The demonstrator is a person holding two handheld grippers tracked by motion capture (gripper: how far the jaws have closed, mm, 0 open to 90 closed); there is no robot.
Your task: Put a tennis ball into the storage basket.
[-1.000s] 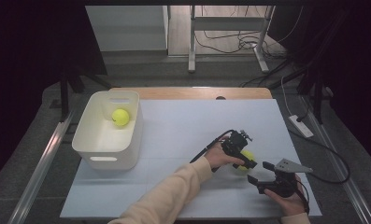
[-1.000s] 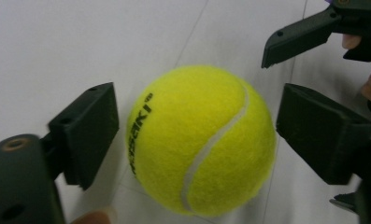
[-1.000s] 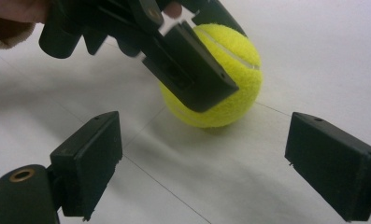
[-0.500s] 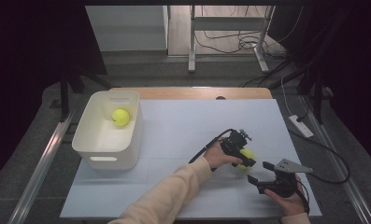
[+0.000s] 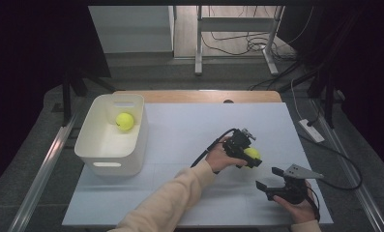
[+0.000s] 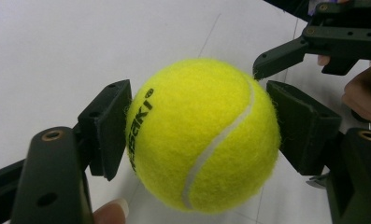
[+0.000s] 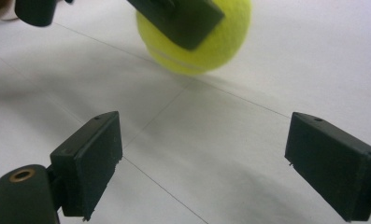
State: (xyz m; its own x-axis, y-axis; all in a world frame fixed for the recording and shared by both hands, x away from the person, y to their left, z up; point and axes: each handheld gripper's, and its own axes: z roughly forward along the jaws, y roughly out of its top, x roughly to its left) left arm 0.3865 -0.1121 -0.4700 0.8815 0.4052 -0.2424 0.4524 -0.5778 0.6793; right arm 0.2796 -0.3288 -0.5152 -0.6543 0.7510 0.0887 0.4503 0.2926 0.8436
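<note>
Ball held: fuzzy yellow-green tennis ball with a white seam (image 6: 203, 135), pinched between the two black pads of the left gripper (image 5: 245, 155); in the left gripper view both pads press on its sides.
Ball location: right part of the white table sheet (image 5: 189, 130), near side, lifted just off the surface; in the right gripper view the ball (image 7: 206, 44) hangs above its own shadow.
Left gripper jaws: clamped on the ball.
Right gripper (image 5: 272, 179): held near and to the right of the left gripper, just beside it; jaws spread wide, nothing between them, bare sheet below.
Obstruction: the tip of the right gripper reaches close to the right side of the held ball in the left gripper view, apart from it.
Surroundings: white rectangular plastic bin with handle cut-outs (image 5: 102, 164) at the left of the sheet, well apart from both grippers; a second yellow-green tennis ball (image 5: 125, 121) lies in its far part.
Further surroundings: white power strip (image 5: 311, 130) off the right edge of the sheet; cables on the floor beyond the table.
Change from earlier frames: the left jaws have closed from half open onto the ball; the ball has risen slightly. Right gripper, bin and second ball unchanged.
</note>
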